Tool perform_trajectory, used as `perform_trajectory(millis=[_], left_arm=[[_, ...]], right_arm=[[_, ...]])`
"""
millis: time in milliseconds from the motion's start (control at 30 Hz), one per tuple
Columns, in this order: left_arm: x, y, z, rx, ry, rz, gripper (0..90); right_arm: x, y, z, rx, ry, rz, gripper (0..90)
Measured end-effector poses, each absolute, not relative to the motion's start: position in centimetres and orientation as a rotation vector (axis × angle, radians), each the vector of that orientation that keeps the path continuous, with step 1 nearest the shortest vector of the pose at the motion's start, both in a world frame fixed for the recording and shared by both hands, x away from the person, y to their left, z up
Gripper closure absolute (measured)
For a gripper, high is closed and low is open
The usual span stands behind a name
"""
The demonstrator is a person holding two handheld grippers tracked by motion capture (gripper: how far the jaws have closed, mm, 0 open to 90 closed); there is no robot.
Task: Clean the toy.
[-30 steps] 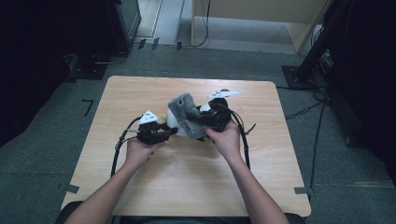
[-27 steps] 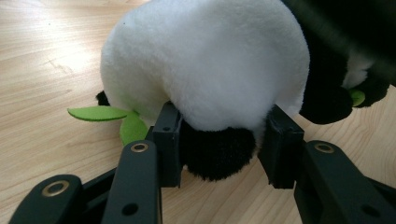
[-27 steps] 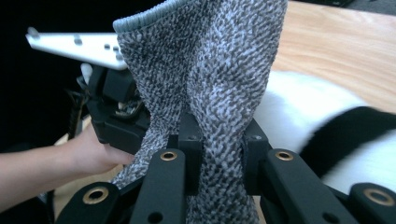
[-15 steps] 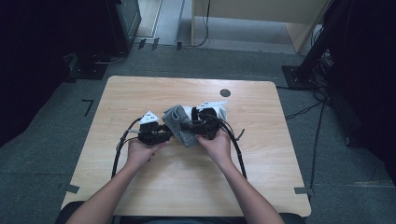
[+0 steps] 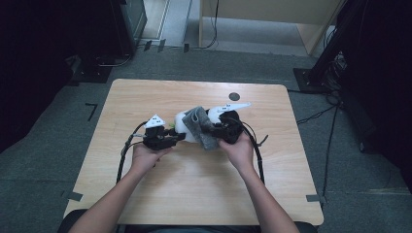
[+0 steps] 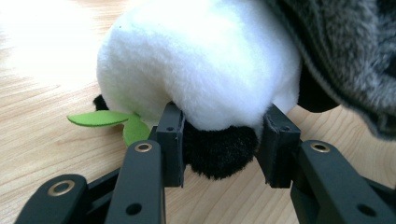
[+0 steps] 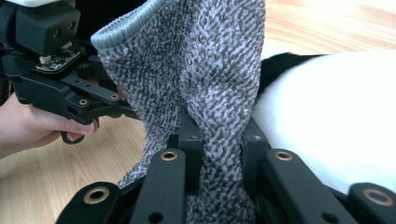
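A white plush toy with black parts and a green leaf lies in the middle of the wooden table. My left gripper comes in from its left. In the left gripper view its jaws are shut on a black furry part of the toy's underside. A grey knitted sock drapes over the toy's right side. My right gripper is shut on the sock's lower part, and the sock's cuffed end stands up above the jaws, against the white plush.
A small dark round spot marks the table behind the toy. Black cables loop beside each hand on the table. Dark furniture and floor cables surround the table. Bare wood lies in front of the hands and at the far left.
My right hand has come down a little and toward the person, bringing the sock lower against the toy. The left hand and the toy have stayed put.
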State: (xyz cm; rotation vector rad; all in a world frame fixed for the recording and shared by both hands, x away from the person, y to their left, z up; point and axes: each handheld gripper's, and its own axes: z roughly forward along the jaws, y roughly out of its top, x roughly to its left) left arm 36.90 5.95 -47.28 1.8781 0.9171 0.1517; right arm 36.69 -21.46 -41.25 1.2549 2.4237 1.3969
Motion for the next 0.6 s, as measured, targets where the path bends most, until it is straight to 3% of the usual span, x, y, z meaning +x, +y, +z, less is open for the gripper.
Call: perform_trajectory(millis=[600], left_arm=[[37.4,6.4,-47.4,1.872,0.940,0.100,59.5]], right_arm=[[36.9,-27.5,-40.2,1.390,2.277,1.496,76.3]])
